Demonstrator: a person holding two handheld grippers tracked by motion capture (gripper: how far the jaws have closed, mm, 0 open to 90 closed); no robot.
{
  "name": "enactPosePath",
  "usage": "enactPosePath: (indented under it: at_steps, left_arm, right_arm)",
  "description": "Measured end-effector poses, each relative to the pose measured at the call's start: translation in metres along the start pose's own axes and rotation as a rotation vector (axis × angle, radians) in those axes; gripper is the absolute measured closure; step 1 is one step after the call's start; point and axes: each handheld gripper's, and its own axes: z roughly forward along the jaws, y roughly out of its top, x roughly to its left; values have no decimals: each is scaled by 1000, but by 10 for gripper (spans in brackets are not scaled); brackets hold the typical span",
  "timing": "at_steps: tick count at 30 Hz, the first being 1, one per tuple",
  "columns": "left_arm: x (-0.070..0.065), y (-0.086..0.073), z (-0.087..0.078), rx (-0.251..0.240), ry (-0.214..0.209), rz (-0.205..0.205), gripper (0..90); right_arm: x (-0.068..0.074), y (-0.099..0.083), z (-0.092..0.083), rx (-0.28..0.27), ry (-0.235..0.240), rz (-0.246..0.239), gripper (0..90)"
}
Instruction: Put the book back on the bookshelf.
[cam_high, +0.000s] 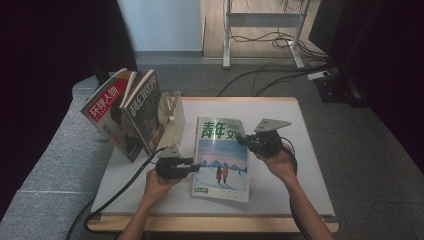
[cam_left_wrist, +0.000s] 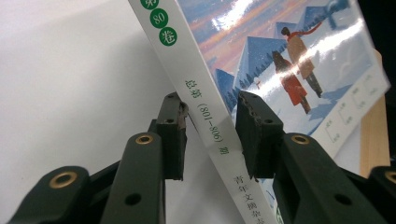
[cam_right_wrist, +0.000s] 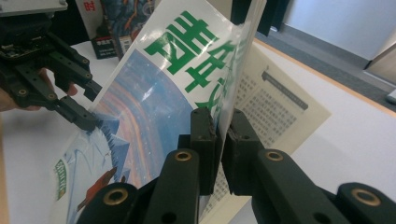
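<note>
We see a glossy magazine with green title characters and a snowy blue cover picture lying near the middle of the white worktop, its front cover lifted off the pages. Our right gripper is clenched on the upper right part of that cover; in the right gripper view the two black jaws pinch the thin sheet between them, with a printed inner page lying open beneath. Our left gripper sits at the magazine's left edge, and in the left gripper view the white spine runs between its jaws; one pad seems to touch it, yet a gap shows on the other side, so the gripper is not gripping. To the left, a pale upright rack holds two more magazines leaning outward over the worktop's edge.
</note>
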Motion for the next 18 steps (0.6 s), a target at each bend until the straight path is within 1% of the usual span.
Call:
enactPosePath:
  at_steps: [4,7,8,9,13,14,18]
  left_arm:
    - [-2,-2,-5,-4,2,12,650]
    - [-7,-2,-10,-3,5,40,656]
    - [-7,-2,-10,-3,5,40,658]
    - [-8,-2,-12,2,-2,51,660]
    - [-10,-1,-16,9,-15,61,668]
    - [-11,-1,-18,11,-33,65,679]
    - [-15,-3,-21,-2,-34,76,690]
  right_arm:
    - [0,-1,1,5,4,2,818]
    - [-4,-2,0,4,11,22,812]
    - [-4,-2,0,4,11,22,812]
    - [-4,-2,-1,5,9,24,811]
    - [-5,-2,-1,6,10,31,818]
    - [-5,-2,-2,8,15,34,835]
    - [-5,-1,-2,-6,28,43,853]
